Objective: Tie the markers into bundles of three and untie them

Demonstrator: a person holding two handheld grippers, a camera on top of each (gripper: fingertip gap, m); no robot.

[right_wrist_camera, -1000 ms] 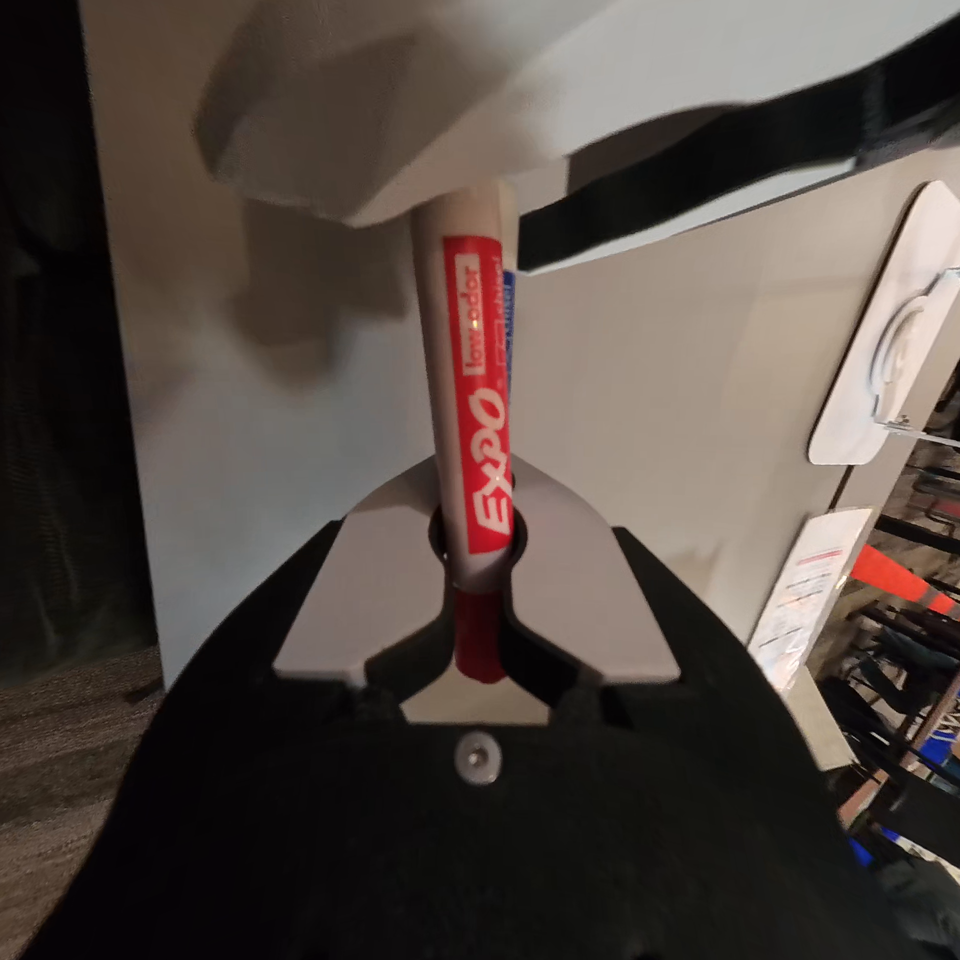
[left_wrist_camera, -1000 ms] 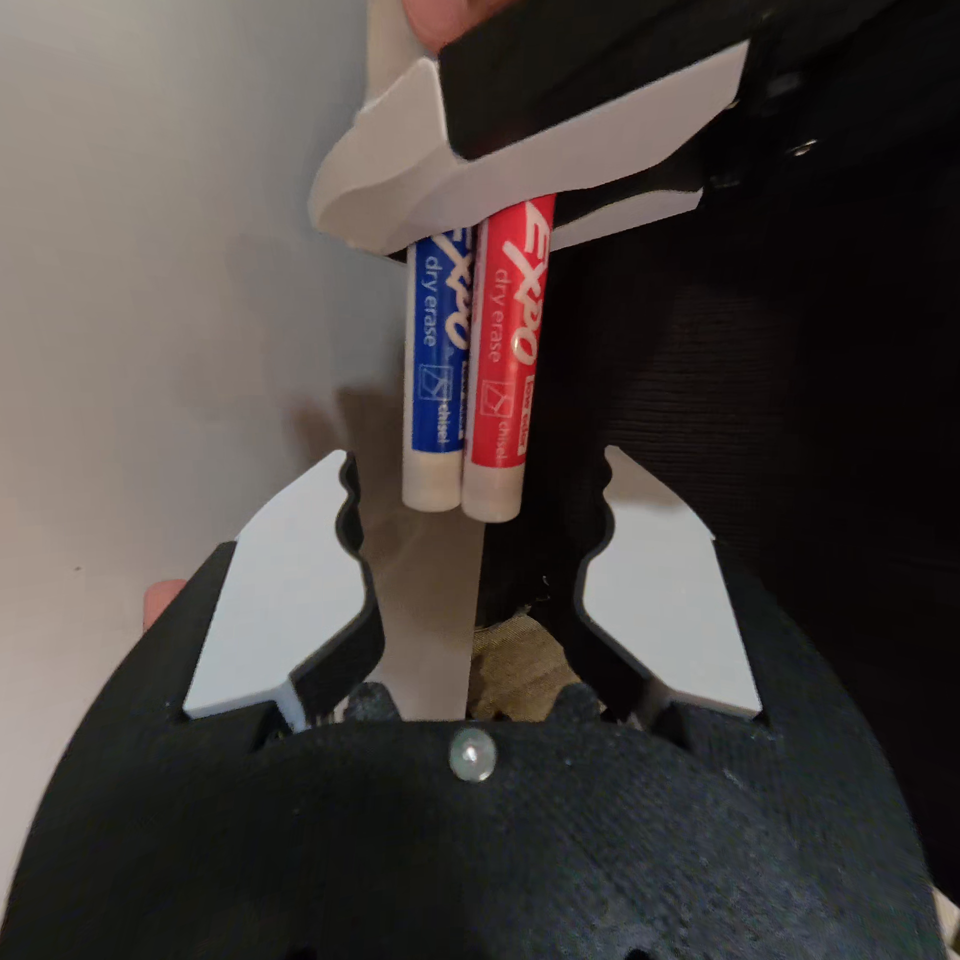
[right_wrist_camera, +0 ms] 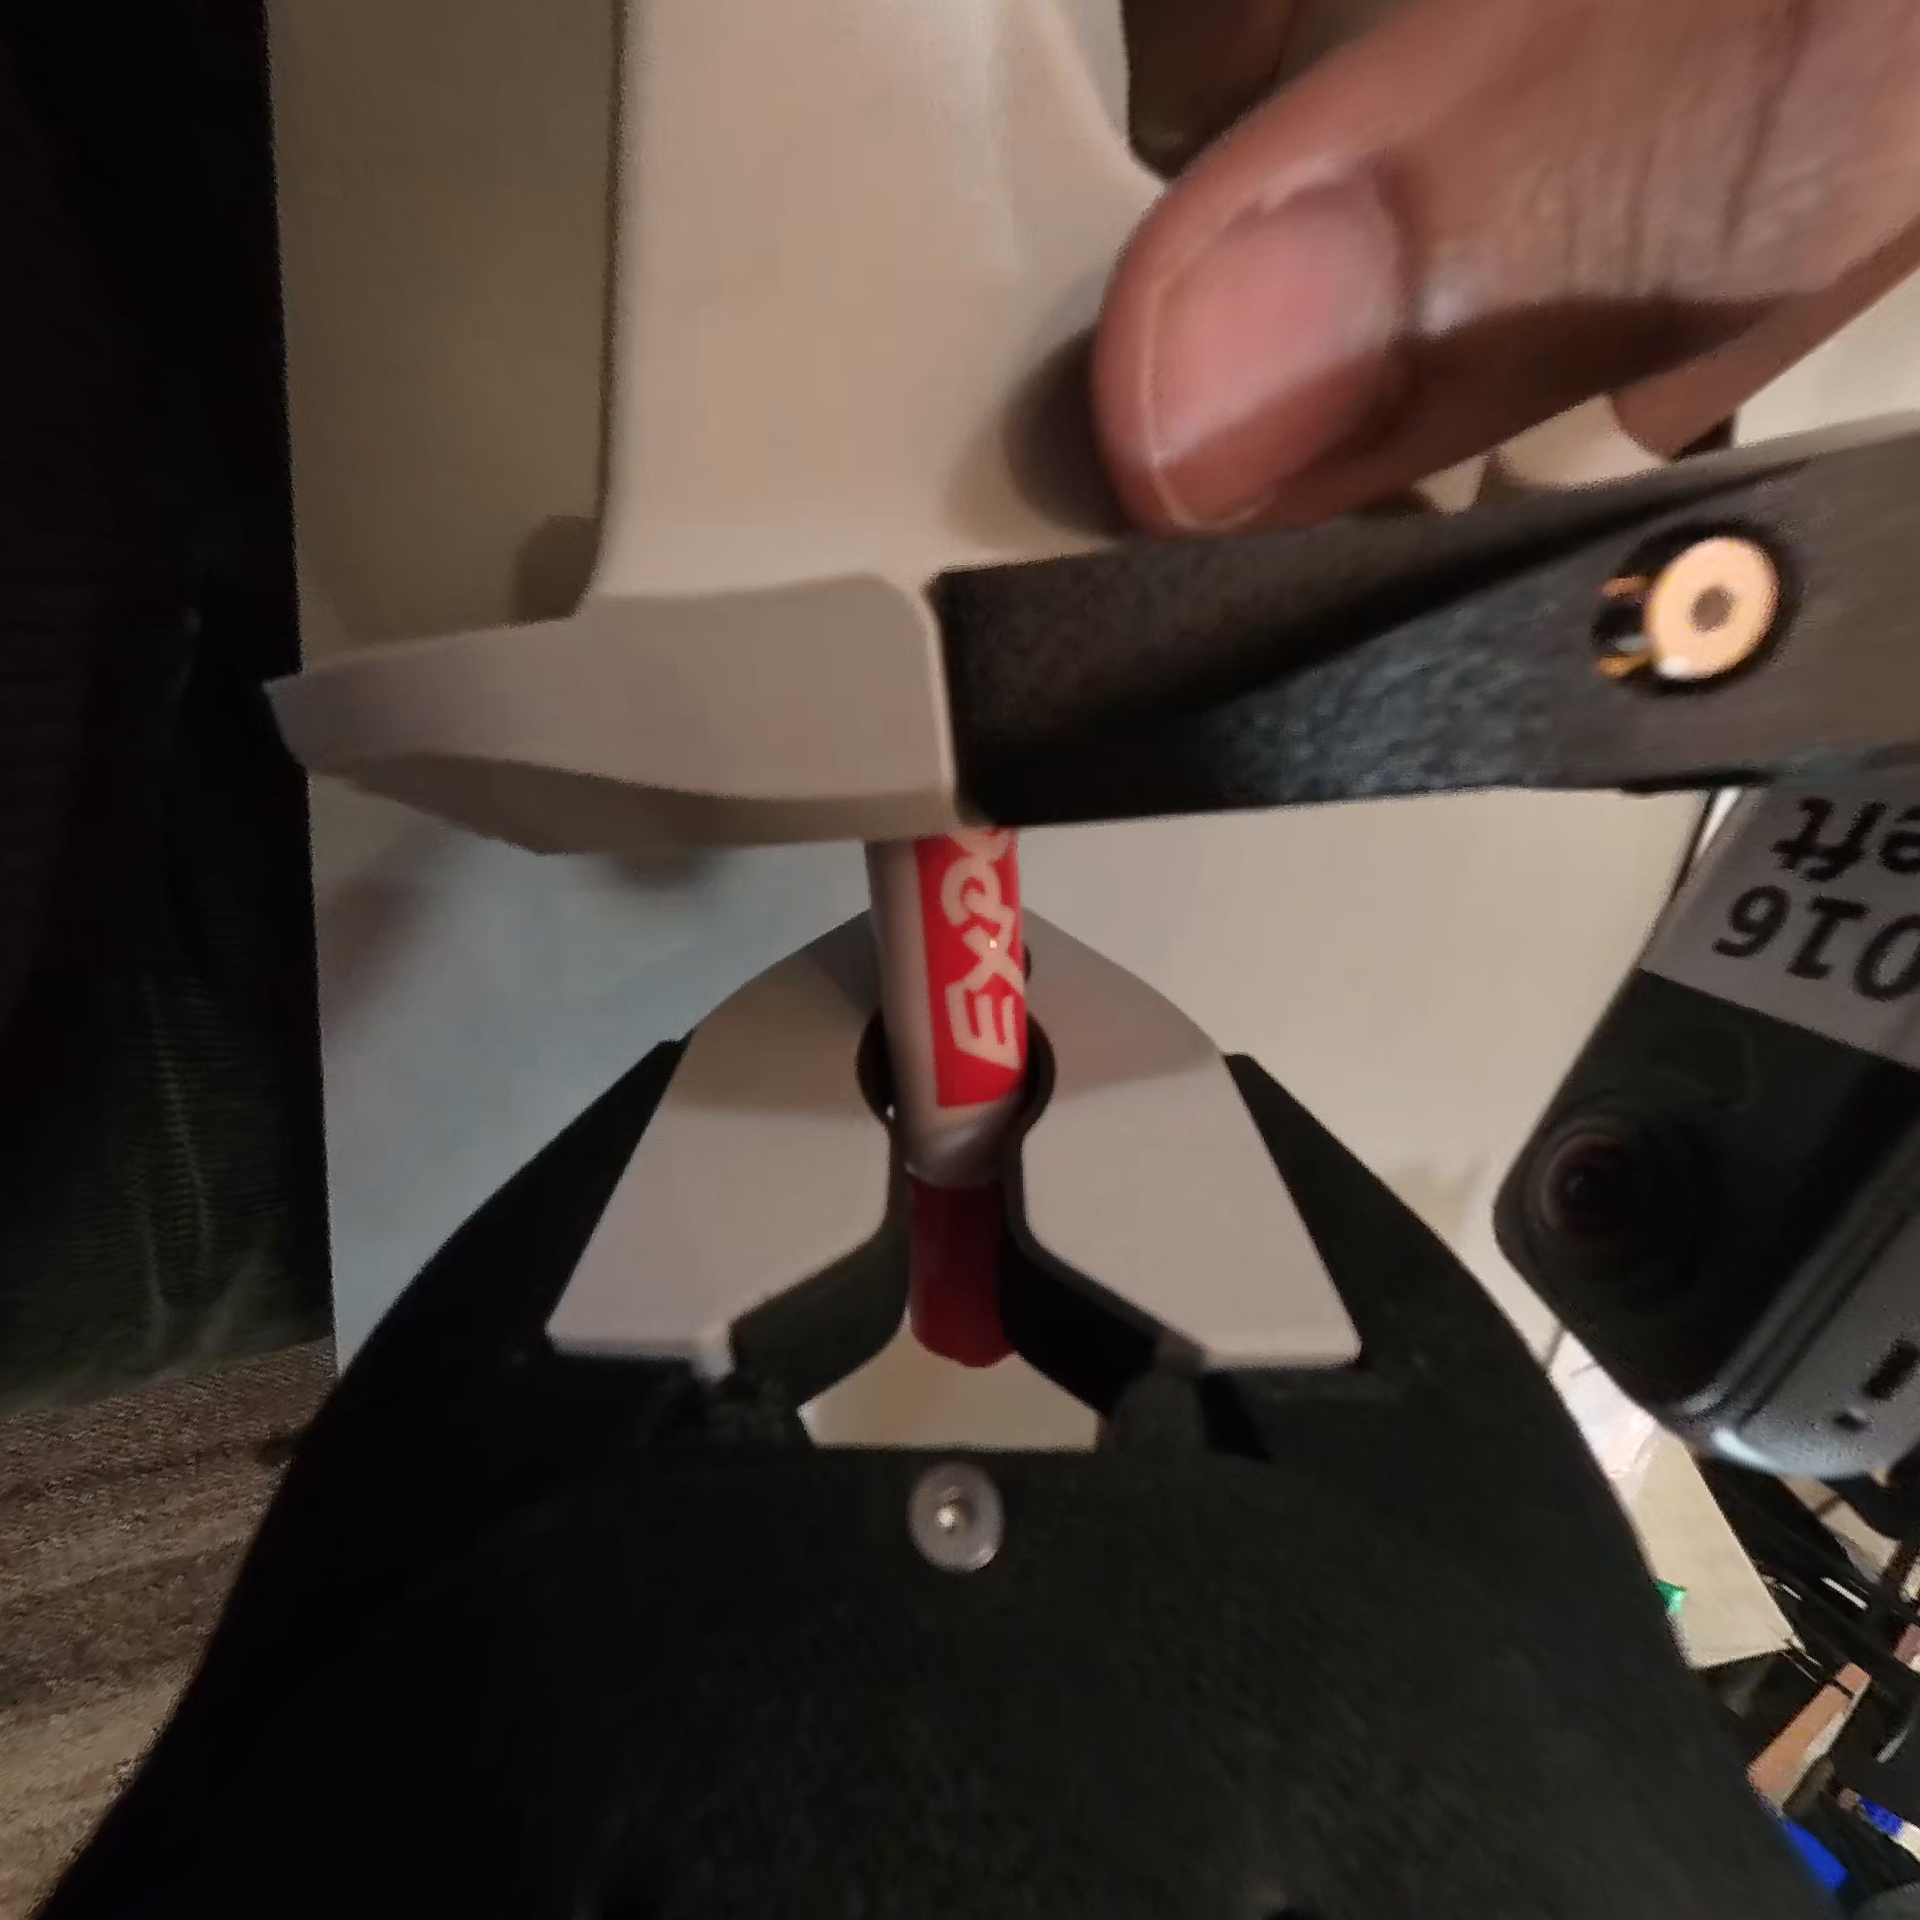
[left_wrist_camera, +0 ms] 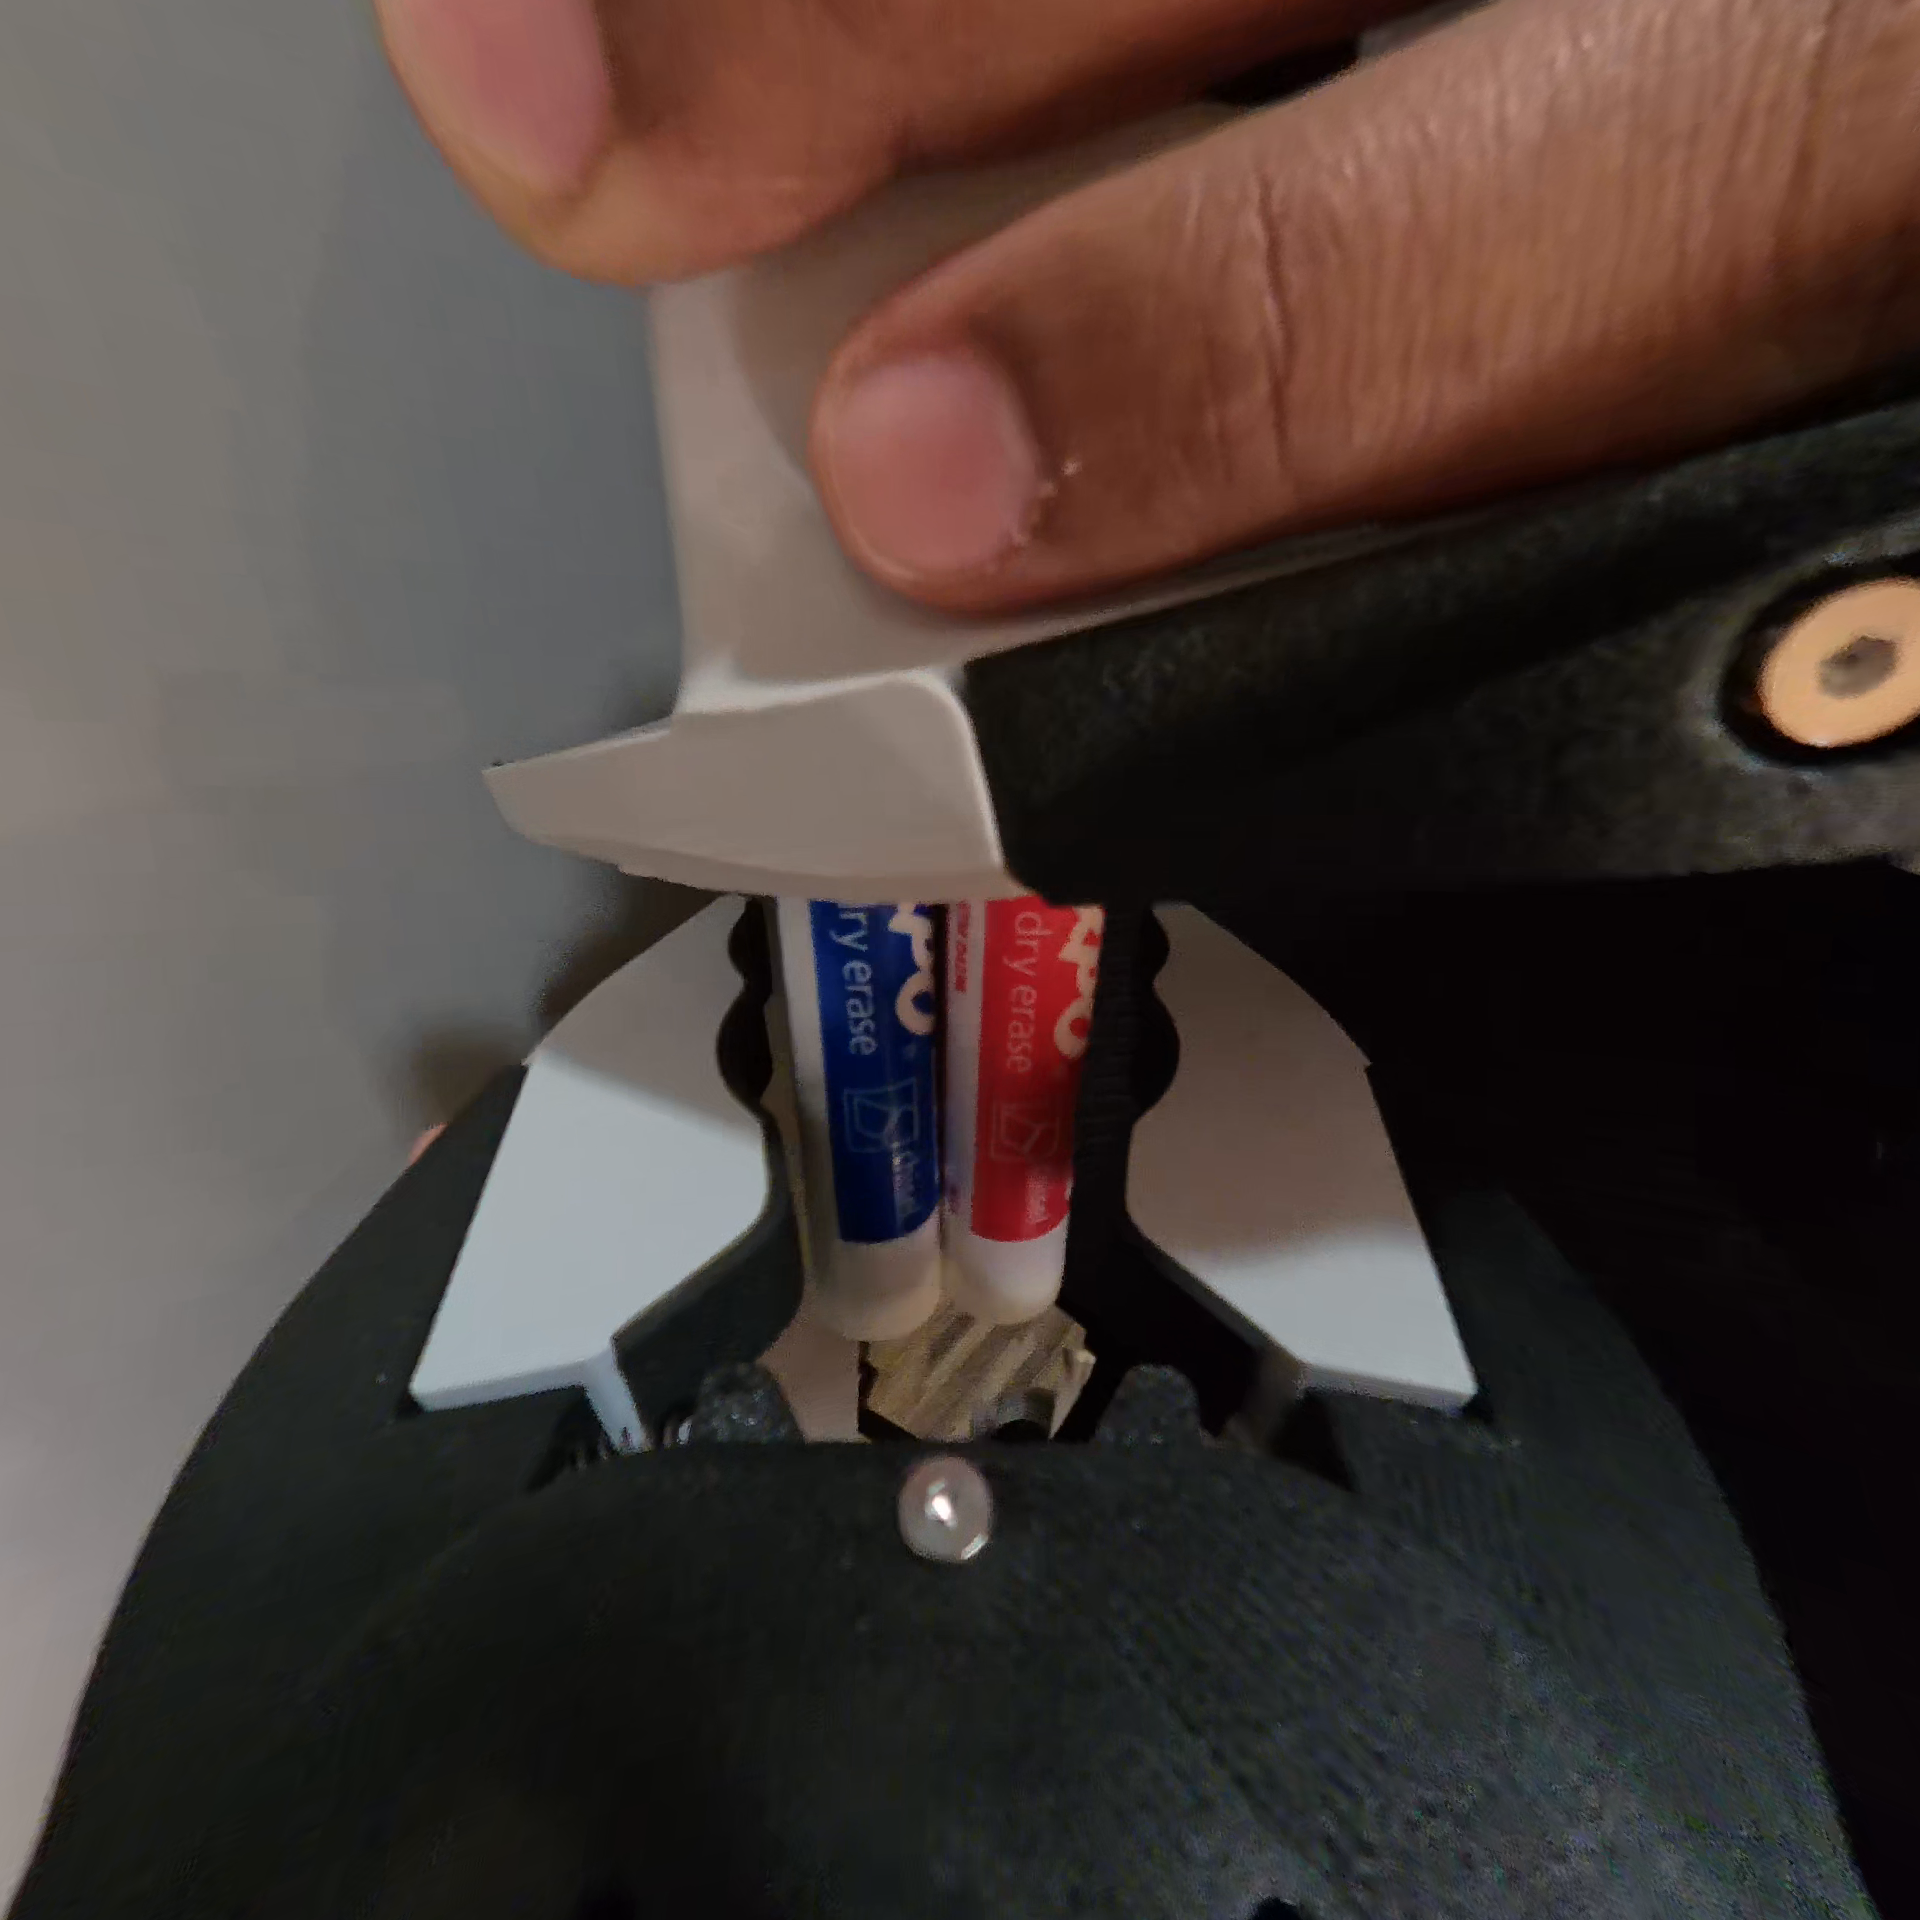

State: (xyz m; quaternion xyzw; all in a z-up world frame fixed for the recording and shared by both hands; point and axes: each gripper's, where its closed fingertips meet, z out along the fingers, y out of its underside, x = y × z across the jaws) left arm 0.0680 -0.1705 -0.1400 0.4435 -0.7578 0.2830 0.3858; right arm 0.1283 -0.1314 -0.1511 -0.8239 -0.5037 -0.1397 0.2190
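Two tongs face each other in my hands. My right tongs (right_wrist_camera: 961,1049) squeeze the red marker (right_wrist_camera: 966,997) tight near its cap, with a blue marker (left_wrist_camera: 873,1081) just beside it. My left tongs (left_wrist_camera: 945,997) sit wide around the bottom ends of both markers. I cannot tell if they touch them. My fingers (left_wrist_camera: 1195,395) rest on the far tongs.

Two markers (left_wrist_camera: 940,1112) side by side between the left gripper (left_wrist_camera: 945,1049) fingers, right gripper (right_wrist_camera: 951,1049) opposite, clamped on their far ends; wall (left_wrist_camera: 260,623) behind.
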